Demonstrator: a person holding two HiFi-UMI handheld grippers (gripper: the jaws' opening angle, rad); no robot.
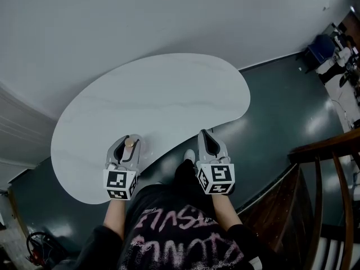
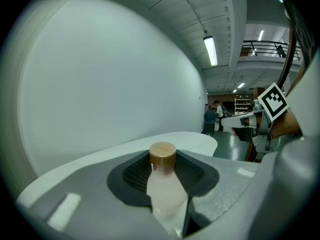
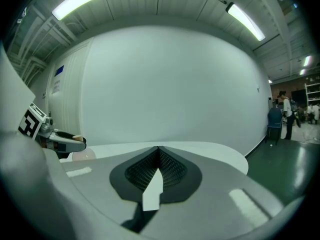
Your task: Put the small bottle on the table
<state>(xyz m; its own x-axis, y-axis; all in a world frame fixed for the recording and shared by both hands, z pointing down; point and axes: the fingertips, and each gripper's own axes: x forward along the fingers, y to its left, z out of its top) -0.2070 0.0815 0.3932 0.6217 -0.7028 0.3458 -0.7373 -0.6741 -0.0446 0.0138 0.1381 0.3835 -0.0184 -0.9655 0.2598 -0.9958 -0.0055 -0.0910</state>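
Note:
A small pale bottle (image 2: 167, 194) with a tan cap (image 1: 130, 143) stands upright between the jaws of my left gripper (image 1: 130, 139), which is shut on it. That gripper is over the near part of the white kidney-shaped table (image 1: 157, 94); whether the bottle's base touches the top is hidden. In the left gripper view the cap sits at the jaw tips of the left gripper (image 2: 164, 151). My right gripper (image 1: 206, 134) is at the table's front edge, shut with nothing in it. In its own view the jaws of the right gripper (image 3: 158, 150) meet.
A wooden stair railing (image 1: 329, 151) stands to the right on the dark green floor (image 1: 281, 89). A white wall (image 1: 140, 16) rises behind the table. The person's shoe (image 1: 190, 156) is between the grippers. People stand far off (image 3: 286, 115).

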